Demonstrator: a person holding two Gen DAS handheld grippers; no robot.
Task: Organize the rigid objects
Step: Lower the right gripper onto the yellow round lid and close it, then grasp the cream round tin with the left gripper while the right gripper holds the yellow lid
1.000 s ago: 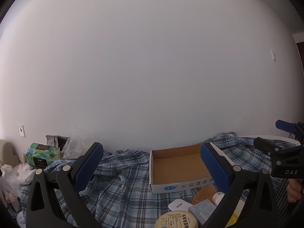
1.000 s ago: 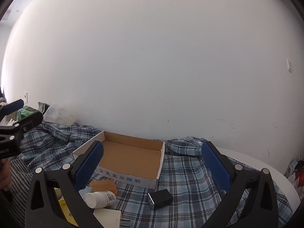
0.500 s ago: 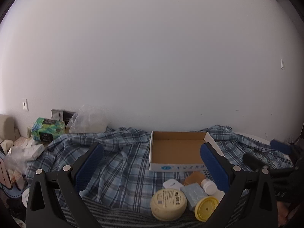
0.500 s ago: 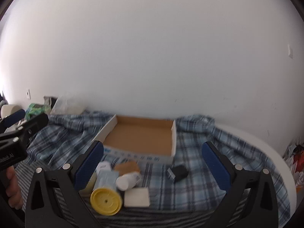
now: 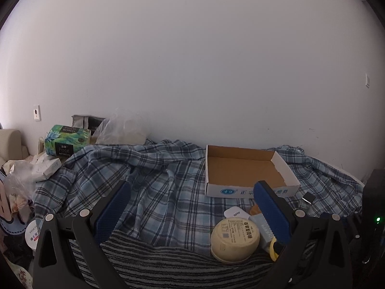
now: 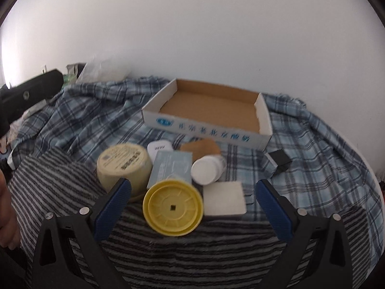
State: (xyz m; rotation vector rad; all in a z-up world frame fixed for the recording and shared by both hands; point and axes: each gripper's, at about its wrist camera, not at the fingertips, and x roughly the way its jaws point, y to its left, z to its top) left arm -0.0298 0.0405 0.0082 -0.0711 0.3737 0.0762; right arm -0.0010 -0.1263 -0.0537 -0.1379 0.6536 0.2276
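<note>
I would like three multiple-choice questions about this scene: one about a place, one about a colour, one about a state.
1. Where does the yellow lid lie?
A. inside the box
B. on the striped cloth, in front of the box
C. on the tissue pack

2. What colour is the small cube-like thing right of the white bottle?
A. black
B. red
C. green

3. What is inside the cardboard box?
A. a bottle
B. nothing
C. a lid

Answers: 1 B, it sits near the right gripper, outside the box. 2 A, it is dark. 3 B, only the bare brown floor shows.
</note>
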